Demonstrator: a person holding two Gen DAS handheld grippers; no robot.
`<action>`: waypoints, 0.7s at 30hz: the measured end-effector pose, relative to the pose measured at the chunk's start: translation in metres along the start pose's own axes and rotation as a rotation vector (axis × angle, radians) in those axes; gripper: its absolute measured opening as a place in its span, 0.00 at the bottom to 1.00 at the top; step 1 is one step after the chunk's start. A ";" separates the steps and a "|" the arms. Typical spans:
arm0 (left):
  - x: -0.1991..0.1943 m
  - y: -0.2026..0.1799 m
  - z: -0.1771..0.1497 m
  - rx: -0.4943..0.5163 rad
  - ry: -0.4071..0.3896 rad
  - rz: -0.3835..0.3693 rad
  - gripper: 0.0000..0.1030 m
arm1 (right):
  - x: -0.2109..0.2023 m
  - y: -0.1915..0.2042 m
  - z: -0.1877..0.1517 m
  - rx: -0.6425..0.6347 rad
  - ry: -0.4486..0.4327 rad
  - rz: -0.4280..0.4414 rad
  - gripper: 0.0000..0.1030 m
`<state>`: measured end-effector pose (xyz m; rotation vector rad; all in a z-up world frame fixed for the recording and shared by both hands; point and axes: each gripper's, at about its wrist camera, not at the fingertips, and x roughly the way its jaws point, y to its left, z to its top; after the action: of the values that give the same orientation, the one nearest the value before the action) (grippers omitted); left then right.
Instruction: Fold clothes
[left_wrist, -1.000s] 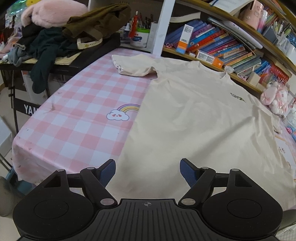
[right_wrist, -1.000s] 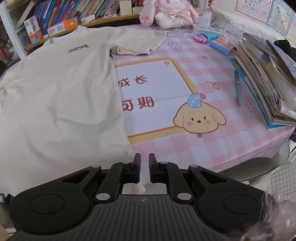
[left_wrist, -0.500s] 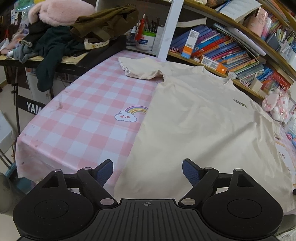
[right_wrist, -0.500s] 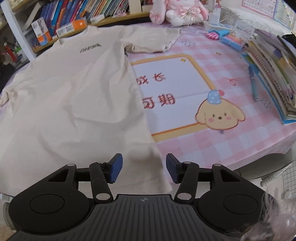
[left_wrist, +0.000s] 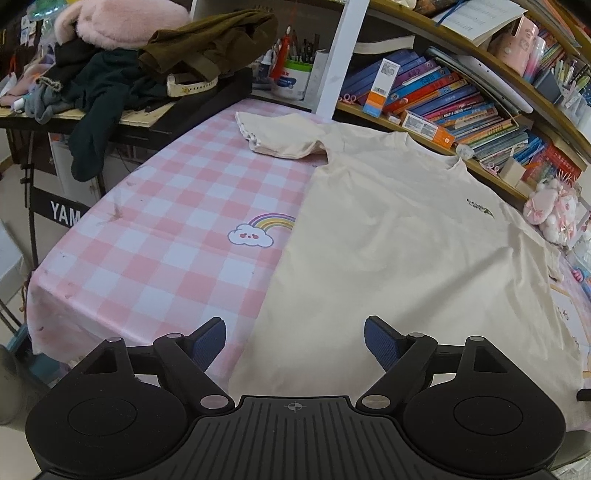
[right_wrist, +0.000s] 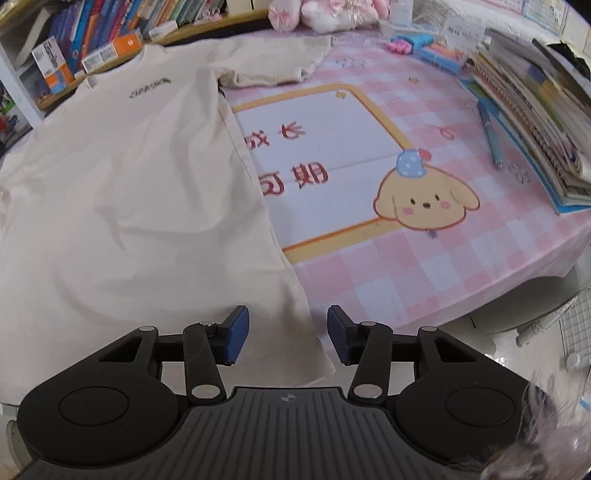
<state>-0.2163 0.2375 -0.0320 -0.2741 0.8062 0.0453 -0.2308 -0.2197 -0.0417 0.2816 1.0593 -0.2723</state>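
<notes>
T-shirt (left_wrist: 399, 258) lying flat on the surface (left_wrist: 155, 236), hem at near edge. Left hand-held gripper (left_wrist: 294, 341) hovering wide open, holding nothing. Right hand-held gripper (right_wrist: 284, 334) half open, jaws closing around the hem corner, not gripping.

Right gripper (right_wrist: 283, 334), shut a second ago, now apart over the cream T-shirt (right_wrist: 140, 206) hem corner, closing slightly.

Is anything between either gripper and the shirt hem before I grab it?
Nothing visible. The left gripper is open over the shirt hem's left corner. The right gripper has the right corner between its jaws, which are closing, pads not yet pressing.
</notes>
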 end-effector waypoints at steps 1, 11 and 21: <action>0.001 0.000 0.000 0.001 0.002 0.000 0.82 | 0.001 0.000 0.000 -0.003 0.003 -0.002 0.44; 0.008 0.002 0.005 -0.016 0.011 -0.010 0.82 | -0.006 0.006 0.004 -0.018 0.011 0.020 0.05; 0.018 -0.002 0.007 -0.005 0.039 -0.032 0.82 | -0.027 0.002 0.012 0.011 -0.037 -0.016 0.05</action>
<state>-0.1983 0.2365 -0.0396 -0.2935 0.8408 0.0121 -0.2334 -0.2200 -0.0123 0.2768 1.0242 -0.2966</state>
